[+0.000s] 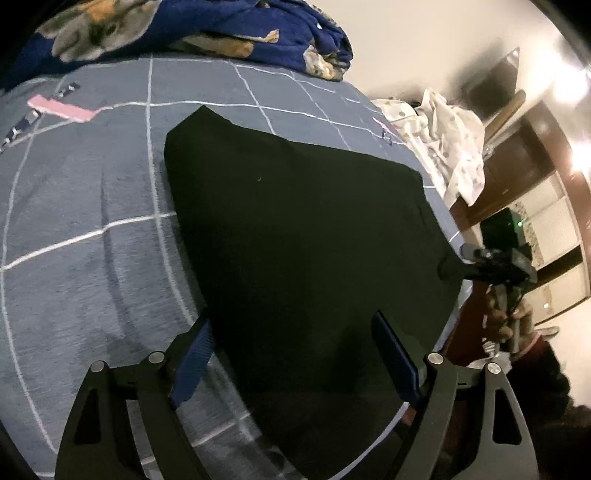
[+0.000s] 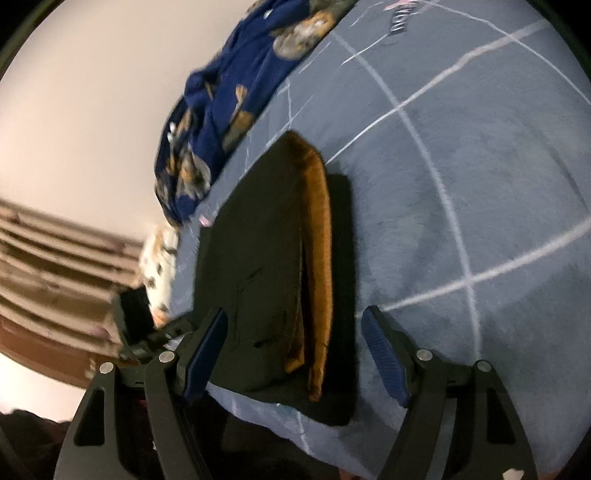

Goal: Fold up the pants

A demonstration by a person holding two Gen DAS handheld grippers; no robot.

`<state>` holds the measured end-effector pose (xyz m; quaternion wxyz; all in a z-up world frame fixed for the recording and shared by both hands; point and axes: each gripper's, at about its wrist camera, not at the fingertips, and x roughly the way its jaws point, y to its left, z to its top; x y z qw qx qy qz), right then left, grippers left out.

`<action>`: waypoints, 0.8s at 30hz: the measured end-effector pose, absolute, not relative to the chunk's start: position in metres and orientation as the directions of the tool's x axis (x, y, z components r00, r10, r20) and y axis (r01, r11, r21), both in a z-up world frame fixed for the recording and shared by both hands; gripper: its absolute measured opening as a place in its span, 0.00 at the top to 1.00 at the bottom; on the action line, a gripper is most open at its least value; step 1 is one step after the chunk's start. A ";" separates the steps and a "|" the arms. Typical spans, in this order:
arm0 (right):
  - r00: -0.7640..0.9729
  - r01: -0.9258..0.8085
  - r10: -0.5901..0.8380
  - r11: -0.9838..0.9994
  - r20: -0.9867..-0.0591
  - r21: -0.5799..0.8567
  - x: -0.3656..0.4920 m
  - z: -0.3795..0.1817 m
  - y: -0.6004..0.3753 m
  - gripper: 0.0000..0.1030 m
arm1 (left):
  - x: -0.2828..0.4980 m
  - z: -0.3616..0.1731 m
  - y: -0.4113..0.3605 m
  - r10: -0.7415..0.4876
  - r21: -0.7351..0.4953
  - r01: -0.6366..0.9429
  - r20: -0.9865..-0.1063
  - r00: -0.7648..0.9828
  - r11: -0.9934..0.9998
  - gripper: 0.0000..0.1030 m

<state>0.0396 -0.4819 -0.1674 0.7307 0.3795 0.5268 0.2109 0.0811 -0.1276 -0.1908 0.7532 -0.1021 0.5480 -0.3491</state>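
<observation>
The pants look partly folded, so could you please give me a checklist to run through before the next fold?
1. Left gripper open, holding nothing: ok.
2. Right gripper open, holding nothing: ok.
3. Pants lie flat on the bed: ok.
4. Layers aligned: not ok; the brown lining shows along one edge.
5. Pants fully on the bed: cannot tell; the near end sits at the edge.
6. Blanket clear of the pants: ok.
</observation>
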 end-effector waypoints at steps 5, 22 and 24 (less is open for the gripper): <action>0.322 0.081 0.694 0.658 -0.644 0.749 0.054 -0.164 -0.464 0.26 | 0.086 -0.191 -0.125 -0.678 -0.589 0.406 -0.727 0.111 0.698 0.20; 0.308 0.070 0.747 0.601 -0.590 0.796 0.053 -0.171 -0.481 0.33 | 0.095 -0.190 -0.130 -0.674 -0.572 0.472 -0.736 0.066 0.671 0.17; 0.303 0.081 0.747 0.599 -0.592 0.797 0.053 -0.170 -0.479 0.28 | 0.089 -0.187 -0.140 -0.623 -0.502 0.508 -0.777 0.091 0.700 0.17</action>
